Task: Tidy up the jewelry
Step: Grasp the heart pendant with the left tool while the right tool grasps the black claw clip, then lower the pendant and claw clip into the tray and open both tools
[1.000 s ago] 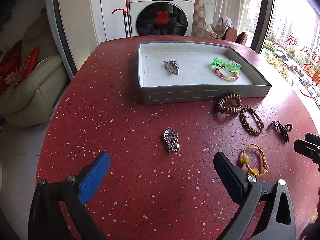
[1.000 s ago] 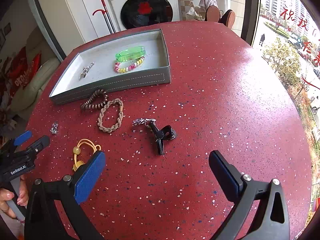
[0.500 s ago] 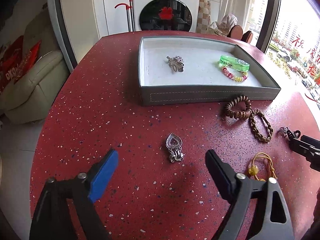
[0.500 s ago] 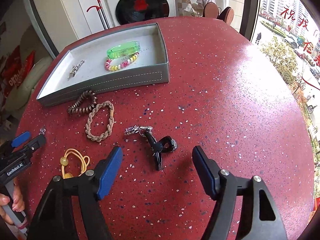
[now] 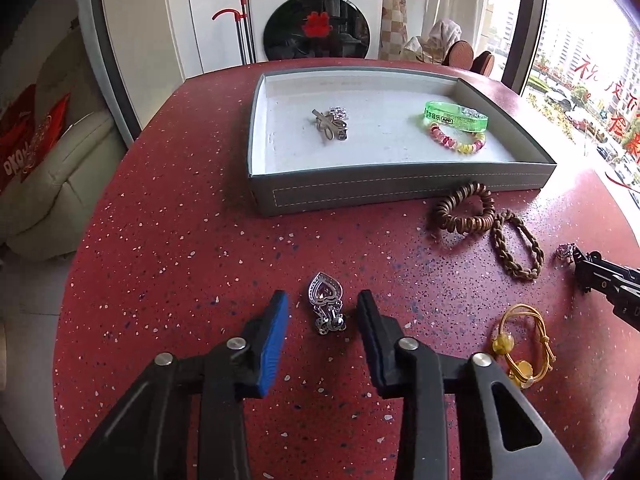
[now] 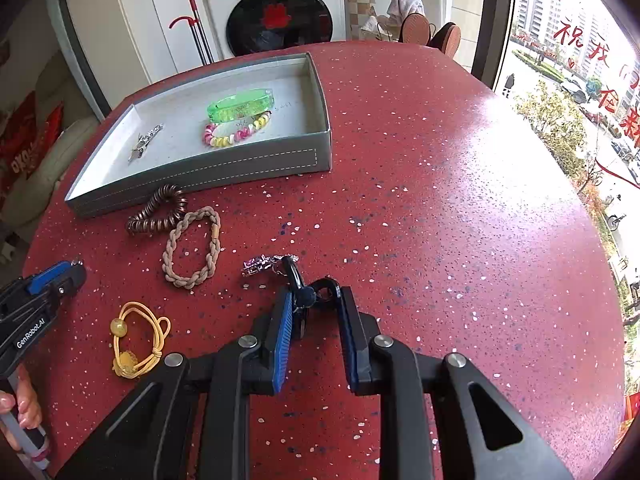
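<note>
A silver heart brooch (image 5: 326, 307) lies on the red table between the pads of my left gripper (image 5: 323, 314), which is partly closed around it without touching. A black hair claw with a jewelled end (image 6: 298, 286) lies between the pads of my right gripper (image 6: 313, 308), narrowed around it; contact is unclear. The grey tray (image 5: 360, 192) holds a silver bow brooch (image 5: 331, 124), a green bangle (image 5: 456, 117) and a pink-yellow bead bracelet (image 5: 456, 141).
On the table before the tray lie a brown coil bracelet (image 5: 464, 208), a braided tan bracelet (image 5: 516, 246) and a yellow cord bracelet with beads (image 5: 522, 344). A washing machine (image 5: 312, 12) stands behind. The table's round edge falls off at left and right.
Both grippers moved forward and down to the table and narrowed. The left now flanks the heart brooch, the right flanks the black hair claw.
</note>
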`<state>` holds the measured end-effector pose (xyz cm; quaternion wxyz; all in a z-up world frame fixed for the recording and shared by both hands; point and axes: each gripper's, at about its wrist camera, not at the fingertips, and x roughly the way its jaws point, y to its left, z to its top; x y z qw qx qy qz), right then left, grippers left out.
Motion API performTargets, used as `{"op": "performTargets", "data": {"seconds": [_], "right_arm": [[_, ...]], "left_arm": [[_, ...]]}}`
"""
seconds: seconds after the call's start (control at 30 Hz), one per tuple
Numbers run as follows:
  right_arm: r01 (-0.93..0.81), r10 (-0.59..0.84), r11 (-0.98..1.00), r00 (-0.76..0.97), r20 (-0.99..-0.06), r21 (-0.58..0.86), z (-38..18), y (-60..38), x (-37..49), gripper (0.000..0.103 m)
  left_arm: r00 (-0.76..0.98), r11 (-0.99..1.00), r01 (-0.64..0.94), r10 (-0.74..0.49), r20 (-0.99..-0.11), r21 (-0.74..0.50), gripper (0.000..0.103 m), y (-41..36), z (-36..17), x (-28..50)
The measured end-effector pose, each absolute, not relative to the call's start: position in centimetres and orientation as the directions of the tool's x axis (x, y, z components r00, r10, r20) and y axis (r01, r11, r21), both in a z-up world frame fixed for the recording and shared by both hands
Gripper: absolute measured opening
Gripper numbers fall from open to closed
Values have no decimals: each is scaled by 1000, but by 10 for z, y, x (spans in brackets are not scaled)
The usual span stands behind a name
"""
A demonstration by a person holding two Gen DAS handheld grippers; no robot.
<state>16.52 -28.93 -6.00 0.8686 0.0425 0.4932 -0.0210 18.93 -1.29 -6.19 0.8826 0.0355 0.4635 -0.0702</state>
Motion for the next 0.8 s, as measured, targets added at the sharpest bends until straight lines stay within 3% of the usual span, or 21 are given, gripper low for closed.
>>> {"op": "performTargets", "data": {"seconds": [0.03,0.07,0.53,0.8], "right_arm": [[80,8,995,515,-857,57,-59,-290,164,24],[81,13,995,516,-857,64,-58,-291,163,24],[48,107,986,549,-829,160,-32,-295,148,24],[-10,161,982,569,-806,188,-7,-279,168,24]], "left_arm": [[561,987,163,-96,-822,-3,45,-14,-62,189],[563,985,170,-96,-821,1,34,-14,-61,188],[557,967,206,-240,-795,-148,34,11,-42,176],[585,962,230,-259,-769,-149,34,6,-14,182]]}}
